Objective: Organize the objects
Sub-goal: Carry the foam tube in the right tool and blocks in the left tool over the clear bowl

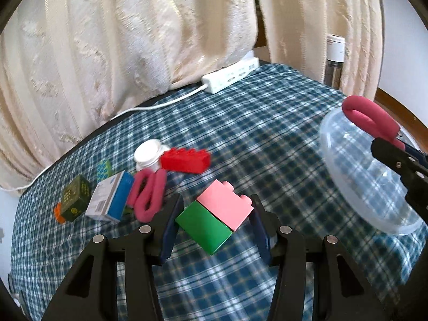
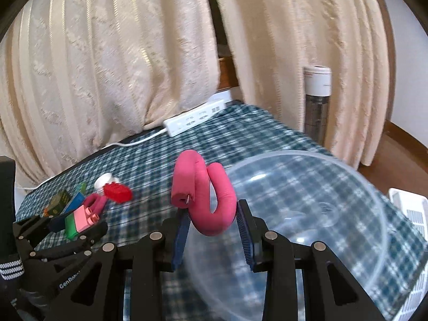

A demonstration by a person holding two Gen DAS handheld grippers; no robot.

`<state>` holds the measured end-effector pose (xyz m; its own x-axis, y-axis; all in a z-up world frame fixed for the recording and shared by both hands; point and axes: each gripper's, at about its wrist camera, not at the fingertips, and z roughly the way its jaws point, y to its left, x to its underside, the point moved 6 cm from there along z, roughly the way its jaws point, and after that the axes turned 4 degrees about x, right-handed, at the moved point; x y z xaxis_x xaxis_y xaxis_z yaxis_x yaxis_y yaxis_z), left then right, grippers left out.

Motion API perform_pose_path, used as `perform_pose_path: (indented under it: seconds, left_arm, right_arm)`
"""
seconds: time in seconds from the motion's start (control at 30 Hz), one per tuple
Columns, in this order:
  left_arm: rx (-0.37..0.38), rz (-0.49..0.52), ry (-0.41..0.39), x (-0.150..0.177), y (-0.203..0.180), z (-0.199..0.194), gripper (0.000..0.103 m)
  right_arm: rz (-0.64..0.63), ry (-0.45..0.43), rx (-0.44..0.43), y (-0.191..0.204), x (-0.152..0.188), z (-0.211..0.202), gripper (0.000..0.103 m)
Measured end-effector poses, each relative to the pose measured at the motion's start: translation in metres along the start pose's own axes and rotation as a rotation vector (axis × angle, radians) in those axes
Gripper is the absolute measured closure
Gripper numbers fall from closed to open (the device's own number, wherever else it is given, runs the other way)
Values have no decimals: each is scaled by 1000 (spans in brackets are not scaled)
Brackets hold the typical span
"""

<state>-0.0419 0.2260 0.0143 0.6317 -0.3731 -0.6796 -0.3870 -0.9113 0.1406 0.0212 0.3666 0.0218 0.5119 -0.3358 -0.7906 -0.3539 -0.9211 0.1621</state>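
Our right gripper (image 2: 212,218) clamps the pink foam curler (image 2: 211,203) over the clear bowl (image 2: 347,187); the left gripper (image 1: 214,214) seemingly grips the pink-green bricks (image 1: 214,214). We should release low inside the rim.

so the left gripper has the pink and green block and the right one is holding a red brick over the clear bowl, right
Not quite. The right gripper holds a pink foam roller, not a red brick; the red brick lies on the tablecloth. The right wrist view shows this. The left gripper does have the pink and green block, and the clear bowl sits below.

Bowl (image 1: 374,184) right of blocks (image 1: 216,216), on tablecloth (image 1: 267,123).
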Motion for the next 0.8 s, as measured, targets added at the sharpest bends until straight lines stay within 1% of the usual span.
perform_pose_path:
  seconds: [0.23,0.43,0.8]
  left_arm:
    - [37,57,-18,-11,-36,-3,52]
    - [69,105,-31,-21,-65,-5,52]
    - [113,162,-39,-32,-104,-6,52]
  right_arm:
    - [58,-16,72,-48,-1,-13,65]
    - [90,-7,114,-78,3,-16,65]
    - [115,8,142,-105,6,-15,65]
